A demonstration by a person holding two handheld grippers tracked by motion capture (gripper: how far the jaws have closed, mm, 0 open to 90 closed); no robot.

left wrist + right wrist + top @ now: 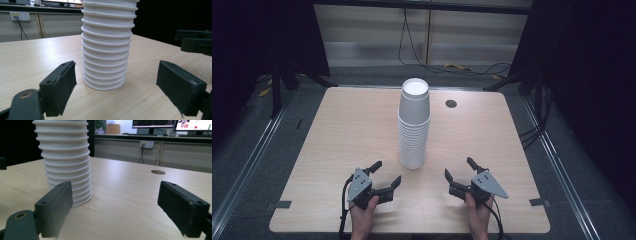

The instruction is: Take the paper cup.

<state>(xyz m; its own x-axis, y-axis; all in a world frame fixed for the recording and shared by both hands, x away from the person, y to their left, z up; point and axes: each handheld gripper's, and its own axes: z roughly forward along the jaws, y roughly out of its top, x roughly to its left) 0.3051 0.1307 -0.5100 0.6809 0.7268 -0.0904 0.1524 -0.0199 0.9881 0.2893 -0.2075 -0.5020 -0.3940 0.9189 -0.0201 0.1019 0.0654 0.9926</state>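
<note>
A tall stack of white paper cups (414, 125) stands upside down at the middle of the wooden table (337, 130). My left gripper (387, 171) rests near the front edge, to the stack's lower left, jaws spread wide and holding nothing. My right gripper (458, 167) mirrors it at the lower right, also open and bare. In the left gripper view the cup stack (106, 50) rises just beyond my left gripper (117, 80), with the other gripper (197, 42) at the right edge. In the right gripper view the stack (65, 162) stands behind the left jaw of my right gripper (117, 197).
A small round hole (451, 104) sits in the tabletop behind and right of the stack. Cables (462, 67) lie on the floor beyond the far edge. Dark stands (287, 65) flank the table's back corners, and metal rails (247, 170) run along both sides.
</note>
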